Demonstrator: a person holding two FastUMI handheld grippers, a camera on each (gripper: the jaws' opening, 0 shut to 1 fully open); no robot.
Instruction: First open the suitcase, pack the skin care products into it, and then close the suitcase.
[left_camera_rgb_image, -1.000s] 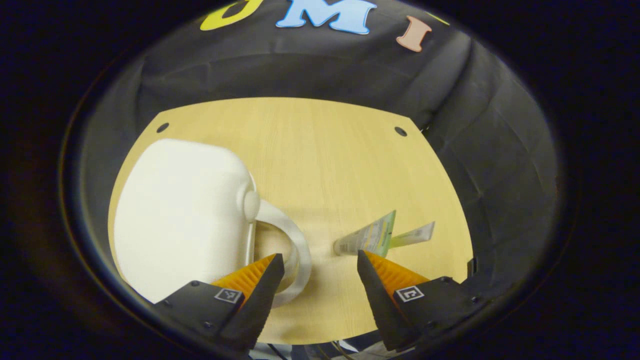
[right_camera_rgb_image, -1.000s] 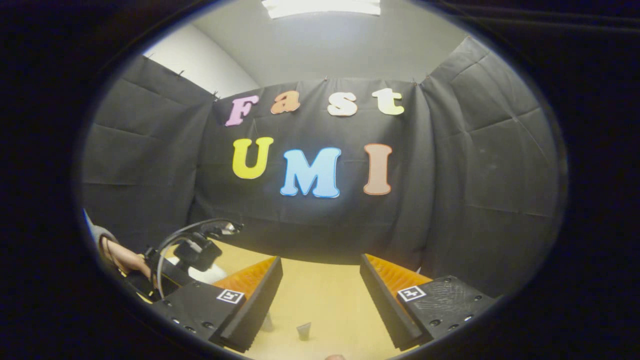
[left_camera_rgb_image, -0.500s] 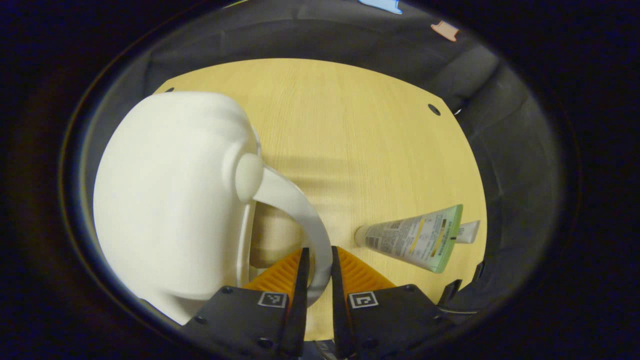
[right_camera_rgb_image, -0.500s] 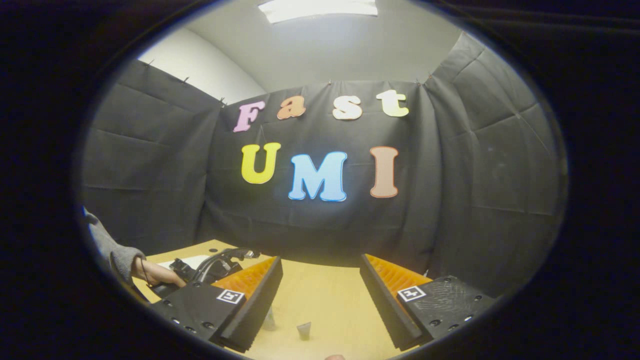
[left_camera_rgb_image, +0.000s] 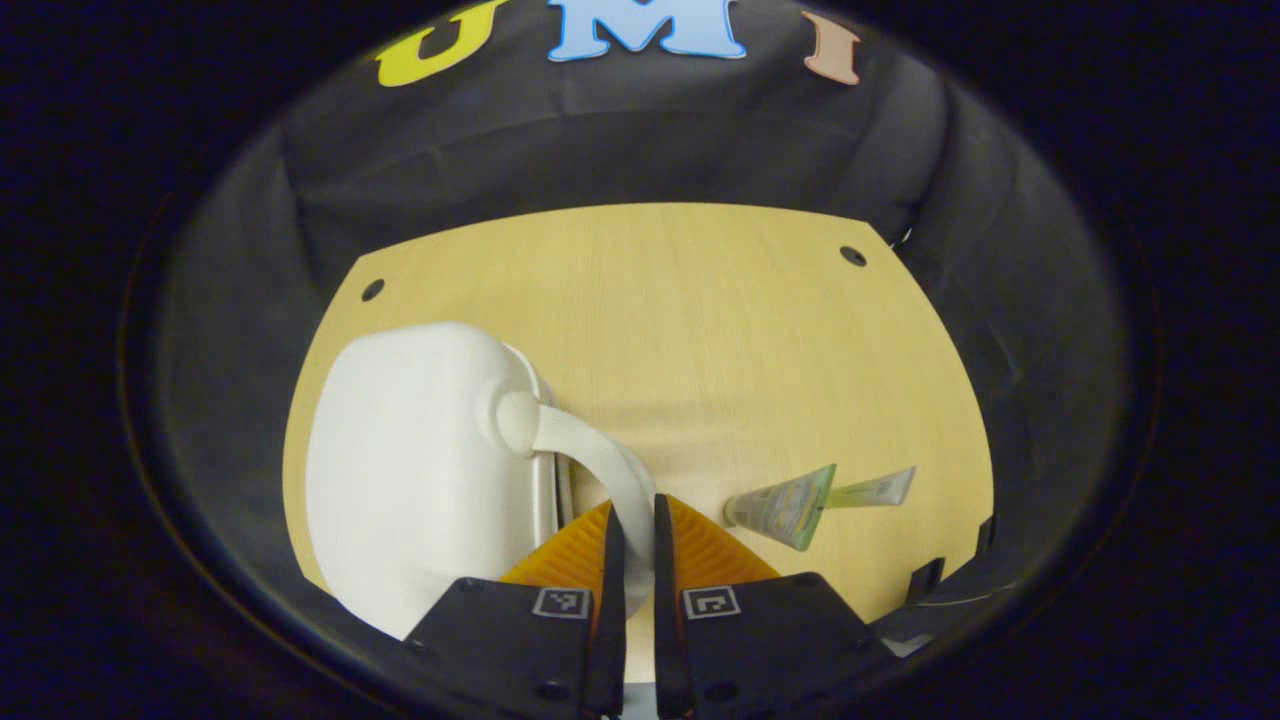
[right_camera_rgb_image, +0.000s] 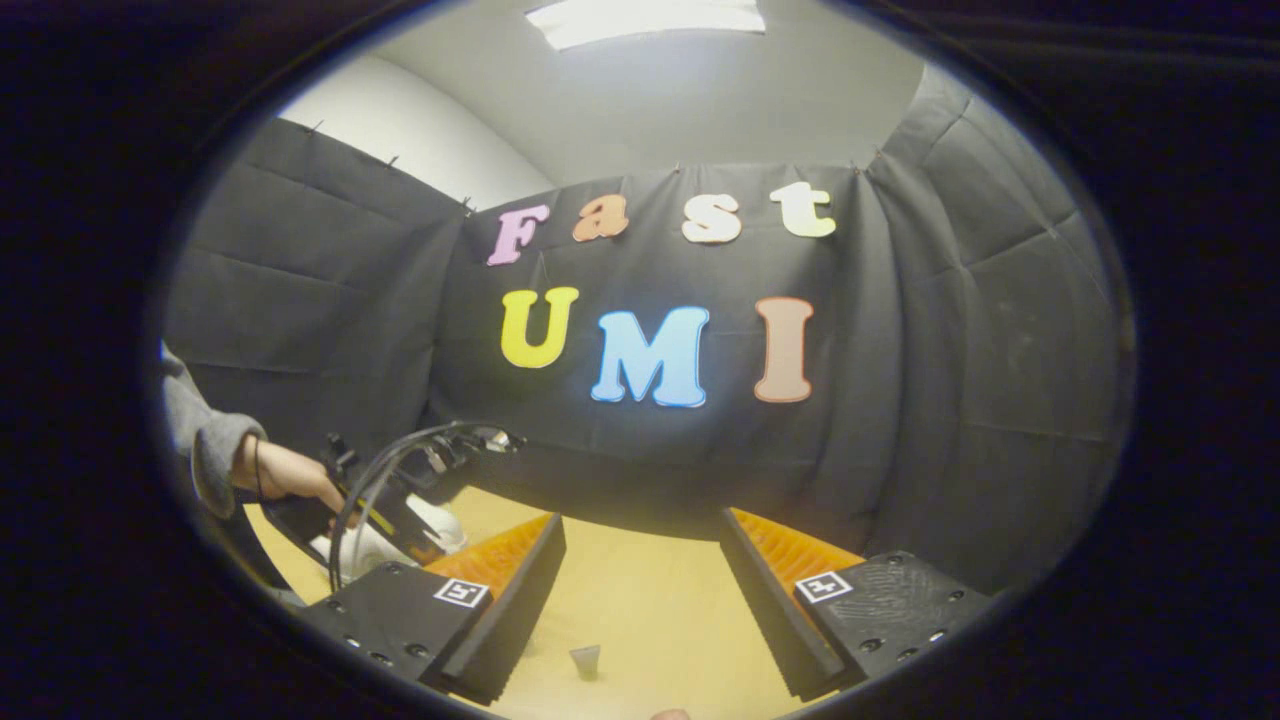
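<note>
White suitcase (left_camera_rgb_image: 420, 470) handle (left_camera_rgb_image: 600, 470) is pinched in my left tool (left_camera_rgb_image: 630, 560); right tool (right_camera_rgb_image: 640, 570) gapes idle. Opening step: lift next.

A grey sleeve (right_camera_rgb_image: 195, 435) is covering the person's arm, while each tool (left_camera_rgb_image: 632, 560) is showing black housings with small screws and square black-and-white markers, a black cable (right_camera_rgb_image: 400, 455) looping above.

Wooden table (left_camera_rgb_image: 700, 320) carries white suitcase (left_camera_rgb_image: 420, 480) and two tubes (left_camera_rgb_image: 785, 495).
</note>
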